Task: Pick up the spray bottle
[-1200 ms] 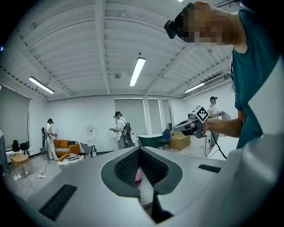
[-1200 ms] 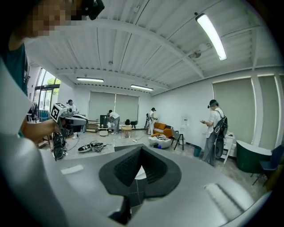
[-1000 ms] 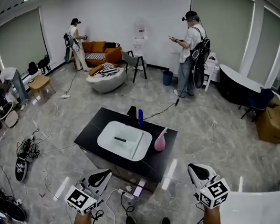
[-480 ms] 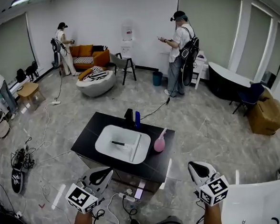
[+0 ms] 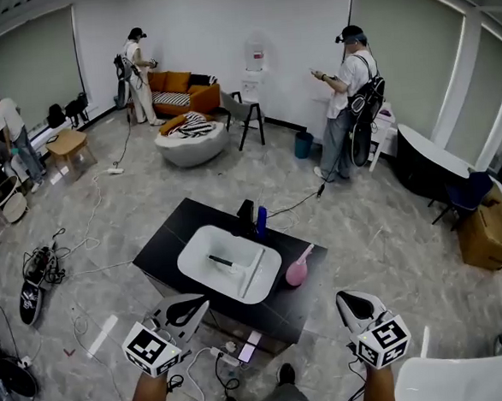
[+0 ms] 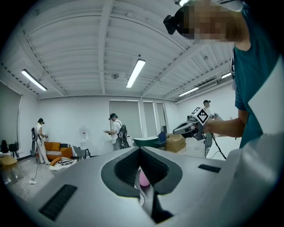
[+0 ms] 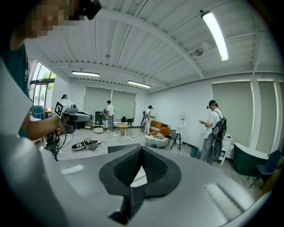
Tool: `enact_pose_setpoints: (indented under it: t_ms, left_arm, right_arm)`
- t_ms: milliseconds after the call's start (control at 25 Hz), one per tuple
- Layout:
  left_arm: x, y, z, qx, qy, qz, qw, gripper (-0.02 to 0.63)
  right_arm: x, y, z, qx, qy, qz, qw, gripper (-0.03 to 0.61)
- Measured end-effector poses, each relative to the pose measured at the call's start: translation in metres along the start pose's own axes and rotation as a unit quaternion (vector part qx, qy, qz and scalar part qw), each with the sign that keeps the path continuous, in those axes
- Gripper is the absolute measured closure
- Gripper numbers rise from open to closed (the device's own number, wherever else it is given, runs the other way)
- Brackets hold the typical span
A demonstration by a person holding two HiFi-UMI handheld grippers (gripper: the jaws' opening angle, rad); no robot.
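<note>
**Pink spray bottle ahead, closer to the right claw**

The pink spray bottle (image 5: pixel 296 272) stands upright on the black worktop (image 5: pixel 178 230), near its front right corner and just right of the white basin (image 5: pixel 195 259). Its nozzle stem tilts up and to the right. Both claws hover short of the worktop, pressed together and empty. The bottle lies ahead and slightly left of the right claw (image 5: pixel 350 301), and ahead and well to the right of the left claw (image 5: pixel 197 307). The right hand looks to have the shorter reach.
</note>
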State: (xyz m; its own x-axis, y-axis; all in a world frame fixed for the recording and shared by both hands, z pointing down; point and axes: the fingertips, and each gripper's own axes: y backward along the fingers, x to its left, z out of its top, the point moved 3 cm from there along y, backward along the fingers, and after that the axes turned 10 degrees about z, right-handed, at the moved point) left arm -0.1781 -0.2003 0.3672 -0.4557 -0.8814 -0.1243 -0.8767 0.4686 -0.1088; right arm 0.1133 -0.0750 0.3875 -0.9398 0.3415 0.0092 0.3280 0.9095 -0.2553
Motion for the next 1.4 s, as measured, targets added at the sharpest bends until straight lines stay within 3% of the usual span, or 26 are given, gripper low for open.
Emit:
enact_pose_setpoints:
  t_ms: [240,520,1400]
  left_arm:
    - [0.005,-0.043,-0.008,0.010,0.014,0.033,0.9993,0.609]
    - [0.006,-0.109,-0.013,0.019,0.021,0.041,0.9988,0.609]
    - [-0.015,-0.285,-0.092,0.076,0.055,-0.023,0.9954,0.609]
  right_arm:
    - [-0.053,-0.038,0.005,-0.004,0.019,0.050,0.999,0.568]
    - [-0.109,-0.071,-0.002,0.012,0.028,0.083,0.996,0.568]
    - [-0.212,-0.124,-0.070,0.049,0.007,0.098,0.994,0.566]
